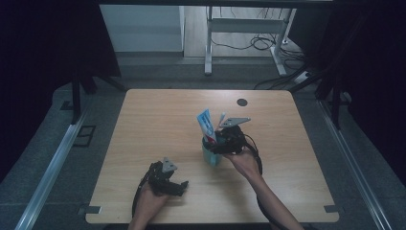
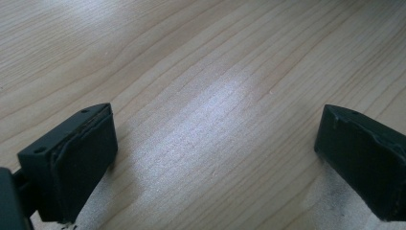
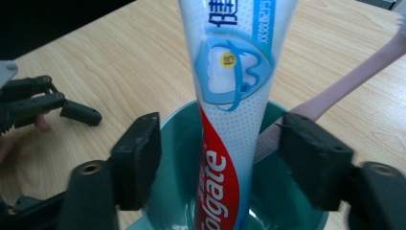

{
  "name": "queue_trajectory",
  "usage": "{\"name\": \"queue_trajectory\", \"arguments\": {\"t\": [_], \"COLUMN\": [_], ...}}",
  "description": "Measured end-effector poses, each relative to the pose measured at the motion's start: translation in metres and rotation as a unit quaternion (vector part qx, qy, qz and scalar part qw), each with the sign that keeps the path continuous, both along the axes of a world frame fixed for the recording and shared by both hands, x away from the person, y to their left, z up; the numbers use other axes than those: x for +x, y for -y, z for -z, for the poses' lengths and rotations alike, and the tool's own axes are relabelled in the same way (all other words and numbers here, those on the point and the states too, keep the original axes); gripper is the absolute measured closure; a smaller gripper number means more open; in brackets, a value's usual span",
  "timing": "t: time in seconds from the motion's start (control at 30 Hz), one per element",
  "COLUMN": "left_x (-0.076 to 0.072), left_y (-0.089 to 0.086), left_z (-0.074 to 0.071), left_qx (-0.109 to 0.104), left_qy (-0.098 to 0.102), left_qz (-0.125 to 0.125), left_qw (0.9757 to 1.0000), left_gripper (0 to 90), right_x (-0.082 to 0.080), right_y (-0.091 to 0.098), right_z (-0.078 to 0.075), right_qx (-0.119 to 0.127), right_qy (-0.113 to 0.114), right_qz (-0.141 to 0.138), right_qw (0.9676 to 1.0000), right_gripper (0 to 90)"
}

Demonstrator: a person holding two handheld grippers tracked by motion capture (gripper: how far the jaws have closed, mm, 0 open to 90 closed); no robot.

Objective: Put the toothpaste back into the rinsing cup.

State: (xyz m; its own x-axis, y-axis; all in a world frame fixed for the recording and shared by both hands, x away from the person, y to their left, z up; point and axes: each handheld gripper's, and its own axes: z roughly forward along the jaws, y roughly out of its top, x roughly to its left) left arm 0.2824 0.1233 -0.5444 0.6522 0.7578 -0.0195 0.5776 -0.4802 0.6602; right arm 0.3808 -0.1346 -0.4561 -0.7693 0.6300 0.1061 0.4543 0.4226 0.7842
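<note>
Toothpaste tube (image 3: 230, 96) stands in the teal cup (image 3: 174, 139), cap end down, leaning slightly against the rim. My right gripper (image 3: 218, 163) sits at the cup mouth with its jaws spread to either side of the tube; the pads are clear of it, so nothing is pinched. A pink toothbrush (image 3: 344, 86) stands in the same cup, tilted away from the tube, handle down. In the high view the cup (image 1: 210, 155) stands near the middle of the counter (image 1: 158, 120), just beside my right gripper (image 1: 229, 140), with the tube (image 1: 207, 123) rising above both. My left gripper (image 1: 178, 186) rests low on the counter near its front edge, well apart from the cup, jaws spread wide over bare wood.
</note>
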Motion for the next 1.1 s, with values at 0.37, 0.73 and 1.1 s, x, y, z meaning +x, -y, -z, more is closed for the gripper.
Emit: {"name": "queue_trajectory", "arguments": {"t": [0.37,0.73,1.1], "left_x": [0.000,0.000,0.000], "left_y": [0.000,0.000,0.000], "left_z": [0.000,0.000,0.000], "left_qx": [0.000,0.000,-0.002], "left_qy": [0.000,0.000,0.001], "left_qz": [0.000,0.000,-0.001], "left_qw": [1.0000,1.0000,1.0000], "left_gripper": [1.0,1.0,1.0], "right_x": [-0.005,-0.013,-0.024], "right_y": [0.003,0.006,0.018], "right_z": [-0.008,-0.014,-0.021], "right_qx": [-0.024,-0.034,-0.043], "right_qy": [-0.001,0.003,0.006], "right_qz": [-0.018,-0.027,-0.031], "right_qw": [0.9996,0.9991,0.9986], "right_gripper": [11.4,5.8,2.7]}}
